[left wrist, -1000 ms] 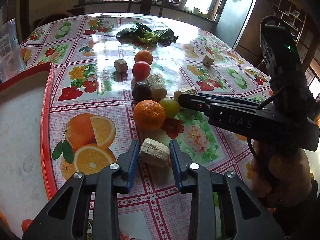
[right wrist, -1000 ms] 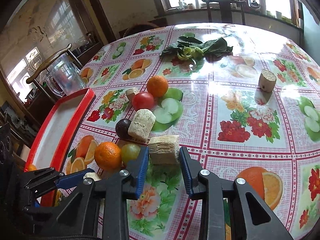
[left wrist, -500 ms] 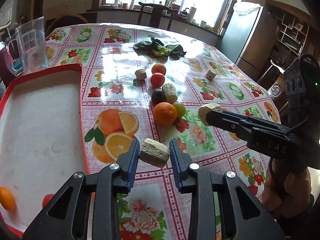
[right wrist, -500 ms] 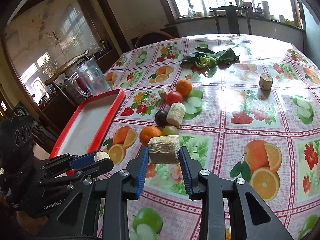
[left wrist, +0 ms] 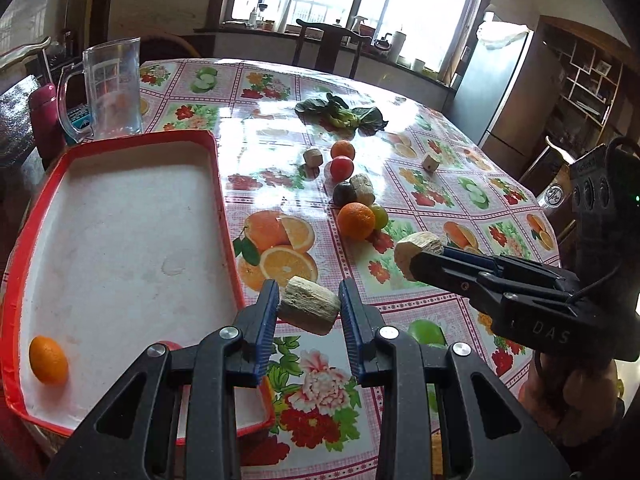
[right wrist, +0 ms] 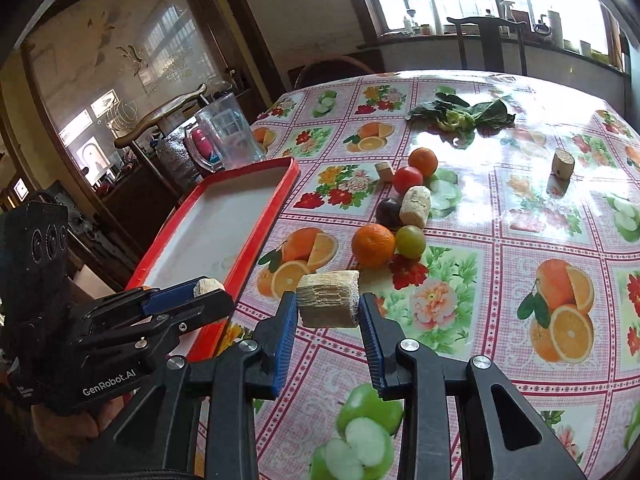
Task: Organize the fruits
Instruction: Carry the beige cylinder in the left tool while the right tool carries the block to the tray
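Observation:
My left gripper (left wrist: 309,305) is shut on a pale cut chunk (left wrist: 304,310), held above the tablecloth just right of the red tray's rim (left wrist: 218,184). My right gripper (right wrist: 328,310) is shut on a second pale, layered chunk (right wrist: 329,298), also lifted off the table. Each gripper shows in the other's view: the right gripper (left wrist: 420,258) at the right, the left gripper (right wrist: 206,300) beside the tray (right wrist: 260,240). An orange (left wrist: 48,359) lies in the tray's near corner. On the table sit an orange (left wrist: 356,220), a green fruit (left wrist: 380,216), a dark plum (left wrist: 344,193), a tomato (left wrist: 341,168) and a farther orange (left wrist: 343,150).
More pale chunks (left wrist: 362,188) (left wrist: 313,157) (left wrist: 431,162) lie among and beyond the fruit. Leafy greens (left wrist: 344,114) lie farther back. A clear jug (left wrist: 108,88) and a pink bottle (left wrist: 46,116) stand behind the tray. A chair (left wrist: 328,46) stands at the far edge.
Both grippers have drawn back and up from the fruit cluster, each keeping its chunk. The left one has swung toward the tray, which now fills its view's left side.

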Tool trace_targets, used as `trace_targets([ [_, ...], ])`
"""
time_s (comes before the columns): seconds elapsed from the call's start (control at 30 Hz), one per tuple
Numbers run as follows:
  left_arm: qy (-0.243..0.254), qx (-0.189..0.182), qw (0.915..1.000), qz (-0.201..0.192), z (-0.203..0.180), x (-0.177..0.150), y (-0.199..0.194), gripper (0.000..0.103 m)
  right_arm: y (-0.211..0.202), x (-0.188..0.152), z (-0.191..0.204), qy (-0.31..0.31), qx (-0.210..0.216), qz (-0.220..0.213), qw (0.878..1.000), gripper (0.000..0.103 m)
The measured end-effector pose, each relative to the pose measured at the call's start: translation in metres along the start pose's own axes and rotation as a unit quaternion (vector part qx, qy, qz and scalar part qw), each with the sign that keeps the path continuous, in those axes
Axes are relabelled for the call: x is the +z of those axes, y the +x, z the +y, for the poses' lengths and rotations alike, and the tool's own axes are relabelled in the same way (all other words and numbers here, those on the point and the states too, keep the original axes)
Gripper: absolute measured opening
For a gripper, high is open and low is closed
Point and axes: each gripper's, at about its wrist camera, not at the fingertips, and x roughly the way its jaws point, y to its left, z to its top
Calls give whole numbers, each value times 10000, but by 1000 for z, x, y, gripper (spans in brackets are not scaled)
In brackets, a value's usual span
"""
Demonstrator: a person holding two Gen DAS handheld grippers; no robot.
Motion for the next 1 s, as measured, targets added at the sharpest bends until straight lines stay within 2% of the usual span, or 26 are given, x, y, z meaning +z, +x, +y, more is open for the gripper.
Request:
trace_targets([
  [0.43, -290, 246, 9991, -174, 33, -9, -21, 28, 13, -4, 42, -353, 232, 166, 9990, 32],
  [1.0, -796, 546, 9949, -283, 94, -14, -34, 28, 44, 1, 92, -767, 450, 411, 9952, 32],
])
